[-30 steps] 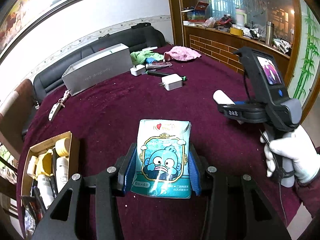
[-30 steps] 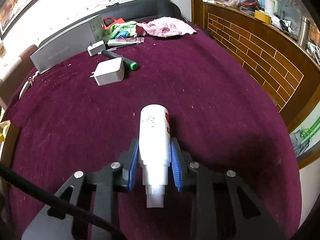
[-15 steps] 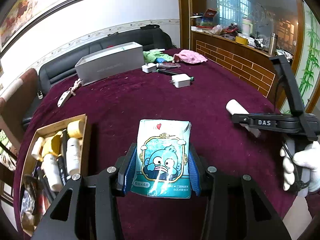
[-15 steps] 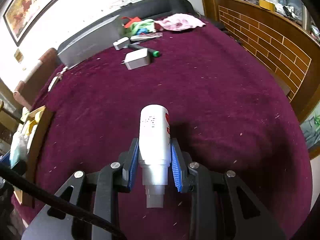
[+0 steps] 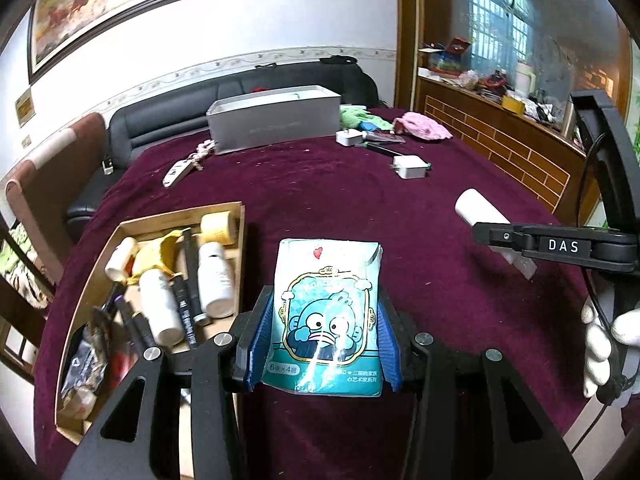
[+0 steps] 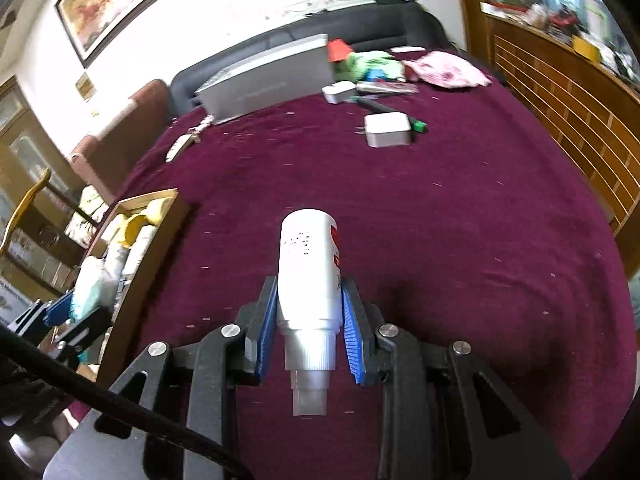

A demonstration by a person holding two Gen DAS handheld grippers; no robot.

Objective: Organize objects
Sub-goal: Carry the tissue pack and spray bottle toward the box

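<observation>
My left gripper point(image 5: 323, 340) is shut on a teal tissue pack point(image 5: 326, 312) with a blue cartoon fish, held above the maroon table just right of the wooden tray point(image 5: 236, 240). The tray holds white bottles, pens and a tape roll. My right gripper point(image 6: 310, 316) is shut on a white bottle point(image 6: 308, 260), cap toward the camera, above the table's middle. In the left wrist view the right gripper point(image 5: 492, 234) and its bottle point(image 5: 480, 208) are at the right. In the right wrist view the tray point(image 6: 160, 224) lies at the left, with the left gripper's tissue pack point(image 6: 86, 292) beside it.
At the back stand a grey box point(image 5: 276, 120), white chargers point(image 5: 410, 166), a green-tipped pen point(image 6: 416, 124), green and pink cloths point(image 5: 424, 128) and a key fob point(image 5: 178, 170). A black sofa lies behind, a wooden counter on the right.
Both grippers have pulled back and swung left with their loads; the wooden tray has come into fuller view at the left of both views.
</observation>
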